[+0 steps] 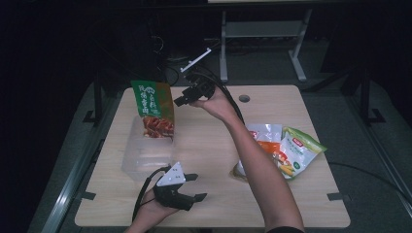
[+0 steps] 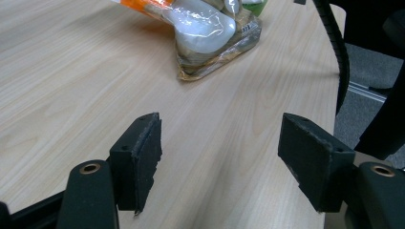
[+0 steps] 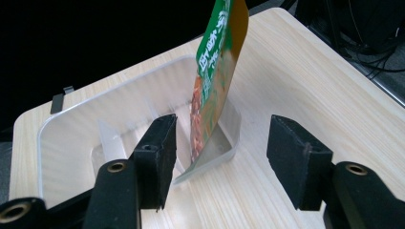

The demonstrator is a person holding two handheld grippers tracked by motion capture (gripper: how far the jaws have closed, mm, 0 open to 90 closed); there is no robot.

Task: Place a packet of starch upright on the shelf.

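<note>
On the light wooden table, a person is working with a hand-held gripper in each hand. The right gripper is hanging above the far left part of the table, just beside the upper edge of a green snack packet. In the right gripper view its two black jaws are standing wide apart with nothing between the pads; the packet is sitting ahead of them, closer to the left jaw, and whether it is touching that jaw cannot be told. The packet is standing nearly upright, slightly tilted, with its lower edge at the wall of a clear plastic tray. In the right gripper view the packet's bottom corner is resting at the near corner of the tray, though it is hard to tell whether it is inside the rim or against it.

The left gripper is lying low near the front edge of the table, just beside the tray's near right corner, with the person's left hand around it. Its jaws are also spread wide, holding nothing, with bare tabletop showing between them. Ahead of them in the left gripper view a clear bag is lying flat. From above, that bag and a green-and-white packet are lying together on the right side, partly under the right forearm.
</note>
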